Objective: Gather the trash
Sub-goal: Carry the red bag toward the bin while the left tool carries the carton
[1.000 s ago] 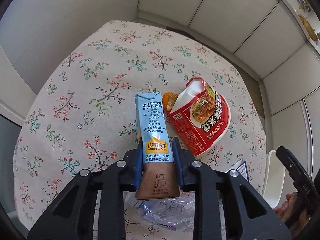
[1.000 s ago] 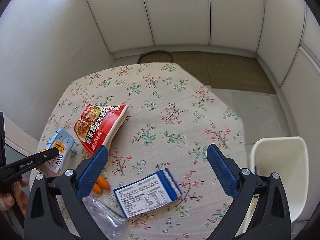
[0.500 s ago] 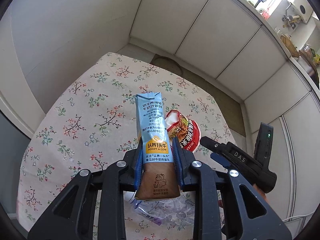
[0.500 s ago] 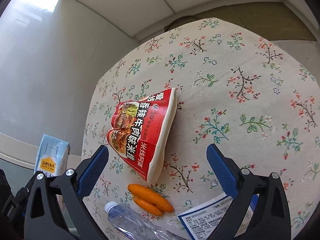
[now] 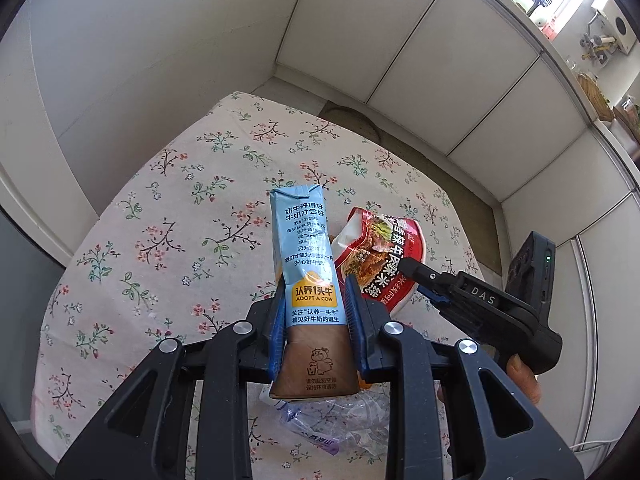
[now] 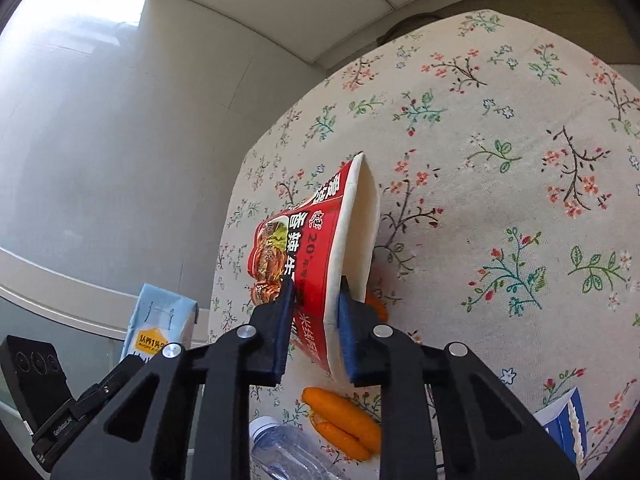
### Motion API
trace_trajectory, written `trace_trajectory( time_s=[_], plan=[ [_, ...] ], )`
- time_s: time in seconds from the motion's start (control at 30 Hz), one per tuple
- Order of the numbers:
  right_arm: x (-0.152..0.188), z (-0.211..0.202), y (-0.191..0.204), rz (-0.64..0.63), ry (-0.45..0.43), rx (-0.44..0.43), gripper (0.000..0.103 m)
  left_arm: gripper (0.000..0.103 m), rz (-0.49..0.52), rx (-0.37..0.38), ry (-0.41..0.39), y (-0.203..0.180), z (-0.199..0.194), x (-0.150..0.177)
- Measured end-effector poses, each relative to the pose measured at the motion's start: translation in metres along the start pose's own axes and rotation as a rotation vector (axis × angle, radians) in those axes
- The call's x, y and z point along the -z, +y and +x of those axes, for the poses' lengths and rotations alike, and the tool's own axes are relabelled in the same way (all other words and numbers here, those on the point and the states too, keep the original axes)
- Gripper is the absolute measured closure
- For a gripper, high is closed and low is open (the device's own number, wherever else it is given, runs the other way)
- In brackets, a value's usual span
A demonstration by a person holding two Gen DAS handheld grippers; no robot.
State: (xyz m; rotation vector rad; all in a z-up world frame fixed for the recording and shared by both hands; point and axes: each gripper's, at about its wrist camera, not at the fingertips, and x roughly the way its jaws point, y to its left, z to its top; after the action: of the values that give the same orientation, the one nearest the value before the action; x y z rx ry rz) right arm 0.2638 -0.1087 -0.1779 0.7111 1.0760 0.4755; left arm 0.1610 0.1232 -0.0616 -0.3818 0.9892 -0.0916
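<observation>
My left gripper (image 5: 315, 294) is shut on a tall blue and brown milk carton (image 5: 304, 240) and holds it upright above the table. A squashed red noodle cup (image 6: 316, 236) lies on its side on the floral cloth. The jaws of my right gripper (image 6: 316, 294) are closing on it, with one pad on the printed outside and the other inside the white rim, both pressing the wall. In the left wrist view the right gripper (image 5: 420, 276) comes in from the right onto the red cup (image 5: 376, 256). The carton (image 6: 160, 328) shows at the lower left of the right wrist view.
Orange carrots (image 6: 344, 416) and a crushed clear plastic bottle (image 6: 288, 456) lie just below the cup. A blue and white packet (image 6: 568, 428) sits at the lower right. The round table (image 6: 500, 140) with floral cloth stands by white walls. A person's fingers (image 5: 520, 376) grip the right handle.
The right gripper swung left and down to the red cup and its wide jaws came together on the cup's wall. The left gripper rose a little with the carton.
</observation>
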Motion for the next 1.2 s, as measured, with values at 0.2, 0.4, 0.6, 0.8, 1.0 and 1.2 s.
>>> trace_trajectory(
  time_s=[0.2, 0.4, 0.6, 0.8, 1.0, 1.2],
  plan=[
    [0.015, -0.009, 0.045, -0.159, -0.038, 0.059, 0.094, 0.077, -0.007, -0.008, -0.028, 0.002, -0.008, -0.003],
    [0.026, -0.022, 0.071, -0.276, -0.086, 0.138, 0.097, 0.077, -0.015, -0.006, -0.07, 0.002, -0.022, -0.006],
    [0.028, -0.054, 0.076, -0.317, -0.154, 0.187, 0.098, 0.077, -0.016, 0.009, -0.105, -0.003, -0.031, -0.009],
    [0.028, -0.085, 0.079, -0.329, -0.223, 0.207, 0.098, 0.077, -0.014, 0.029, -0.125, -0.012, -0.039, -0.009],
    [0.027, -0.109, 0.082, -0.337, -0.283, 0.224, 0.098, 0.077, -0.001, 0.056, -0.146, -0.027, -0.045, -0.01],
    [0.029, -0.136, 0.08, -0.345, -0.351, 0.274, 0.098, 0.077, 0.02, 0.085, -0.164, -0.045, -0.05, -0.009]
  ],
)
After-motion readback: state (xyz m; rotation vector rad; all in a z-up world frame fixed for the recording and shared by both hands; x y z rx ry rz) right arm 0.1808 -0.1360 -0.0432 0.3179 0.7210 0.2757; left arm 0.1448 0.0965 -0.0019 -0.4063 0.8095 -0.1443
